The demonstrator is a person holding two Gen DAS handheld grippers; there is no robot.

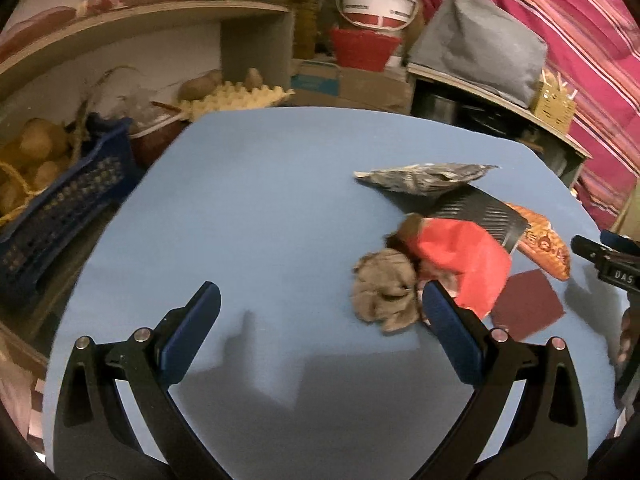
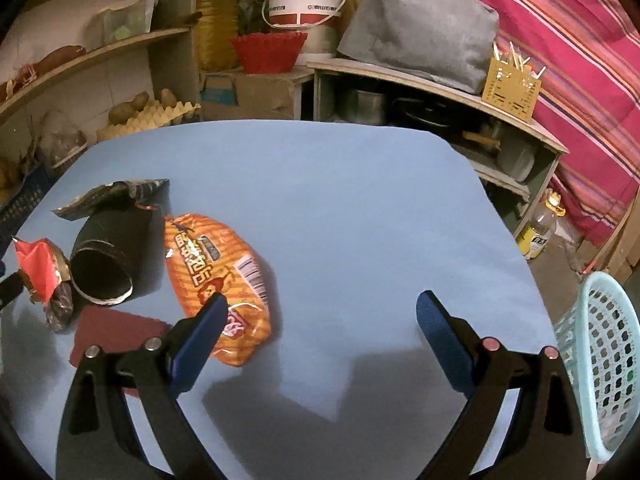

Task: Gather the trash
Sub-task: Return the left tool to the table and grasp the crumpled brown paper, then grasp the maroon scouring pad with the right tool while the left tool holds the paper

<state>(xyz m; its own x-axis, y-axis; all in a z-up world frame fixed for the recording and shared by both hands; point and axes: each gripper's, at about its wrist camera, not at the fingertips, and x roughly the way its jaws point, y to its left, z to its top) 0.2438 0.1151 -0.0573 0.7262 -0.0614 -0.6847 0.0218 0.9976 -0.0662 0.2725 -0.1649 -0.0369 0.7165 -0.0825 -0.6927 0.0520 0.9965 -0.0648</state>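
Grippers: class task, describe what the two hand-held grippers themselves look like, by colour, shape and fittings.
The left gripper and the right gripper look alike: two black, angular arms with slotted cut-outs, spreading in a V. Each arm ends in a flat dark blue finger pad. Round silver pivot pins sit at the joints; on the right gripper's right arm the pins look pinkish. No cables or sleeves show.

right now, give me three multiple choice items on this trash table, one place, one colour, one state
1. Where is the basket?
A. by the table's right edge
B. on the table's middle
C. on a shelf

2. What colour is the snack bag?
A. green
B. orange
C. white

3. How is the right tool?
A. shut on the bag
B. shut, empty
C. open

Answers:
1 A, it shows beside the blue table at right.
2 B, orange striped wrapper.
3 C, fingers wide apart, nothing between.
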